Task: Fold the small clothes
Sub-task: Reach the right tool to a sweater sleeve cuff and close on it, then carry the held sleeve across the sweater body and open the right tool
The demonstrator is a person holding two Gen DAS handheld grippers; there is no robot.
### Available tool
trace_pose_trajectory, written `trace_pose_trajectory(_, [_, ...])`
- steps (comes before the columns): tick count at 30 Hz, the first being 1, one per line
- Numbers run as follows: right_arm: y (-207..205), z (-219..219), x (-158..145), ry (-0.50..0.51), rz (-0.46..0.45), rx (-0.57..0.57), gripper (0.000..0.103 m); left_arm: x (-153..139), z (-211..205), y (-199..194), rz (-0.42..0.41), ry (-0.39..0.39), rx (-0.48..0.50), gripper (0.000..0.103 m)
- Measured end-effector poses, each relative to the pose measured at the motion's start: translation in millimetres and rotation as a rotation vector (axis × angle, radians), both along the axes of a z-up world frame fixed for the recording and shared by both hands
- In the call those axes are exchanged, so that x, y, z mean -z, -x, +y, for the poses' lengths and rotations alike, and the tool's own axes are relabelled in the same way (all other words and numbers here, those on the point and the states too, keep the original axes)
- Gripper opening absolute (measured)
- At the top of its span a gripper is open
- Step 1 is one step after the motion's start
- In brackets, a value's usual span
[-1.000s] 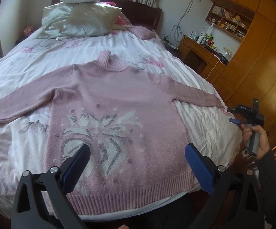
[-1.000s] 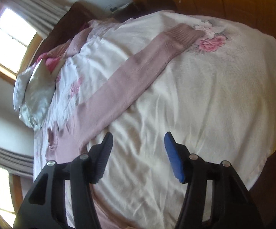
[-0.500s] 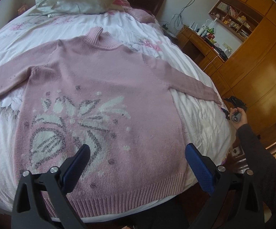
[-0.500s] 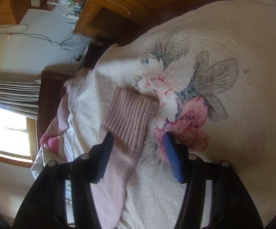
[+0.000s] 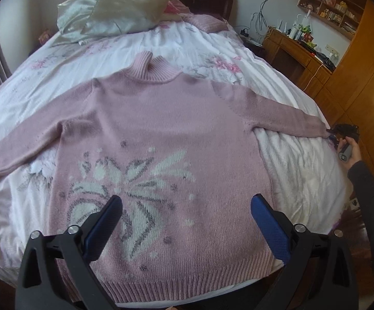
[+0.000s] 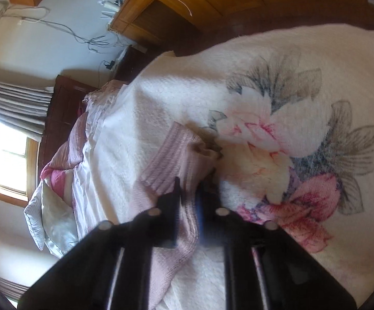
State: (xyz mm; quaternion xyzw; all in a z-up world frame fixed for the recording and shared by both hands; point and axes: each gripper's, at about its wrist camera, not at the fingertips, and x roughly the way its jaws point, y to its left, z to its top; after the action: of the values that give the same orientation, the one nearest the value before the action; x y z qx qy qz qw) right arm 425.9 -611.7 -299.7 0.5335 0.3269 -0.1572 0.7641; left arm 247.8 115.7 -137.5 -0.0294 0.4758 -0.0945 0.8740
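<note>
Overhead, from the left wrist, the pink sweater (image 5: 158,139) lies flat on the bed (image 5: 298,173), the left gripper (image 5: 185,222) spread wide above its hem, its right sleeve (image 5: 277,113) running out toward three o'clock. Closer in, from the right wrist, the right gripper (image 6: 188,196) is pinched on the sleeve cuff (image 6: 170,160); the fold should go best if that pinch holds firm and the sleeve is carried level toward nine o'clock across the chest.

Bare bedspread (image 5: 298,170) lies open right of the sweater (image 5: 161,139); pillows (image 5: 117,13) crowd the headboard end.
</note>
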Motion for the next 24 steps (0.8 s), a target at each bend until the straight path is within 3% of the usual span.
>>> trace_pose_trajectory(8, [-6,54,-84,0.183,-0.086,-0.121,0.005,-11,1,4,-0.011,0.012,0.021,0.099])
trace_pose_trajectory(12, [-13,111,-134,0.276,-0.147,-0.239,0.005,-18,7,12,-0.020,0.036,0.033,0.099])
trace_pose_trajectory(18, [-19,213,-183,0.409,-0.203,-0.415,0.005,-27,15,19,-0.042,0.073,0.073,0.099])
trace_pose_trajectory(24, [-30,315,-203,0.543,-0.227,-0.558,0.005,-9,40,5,0.063,0.287,0.122,0.099])
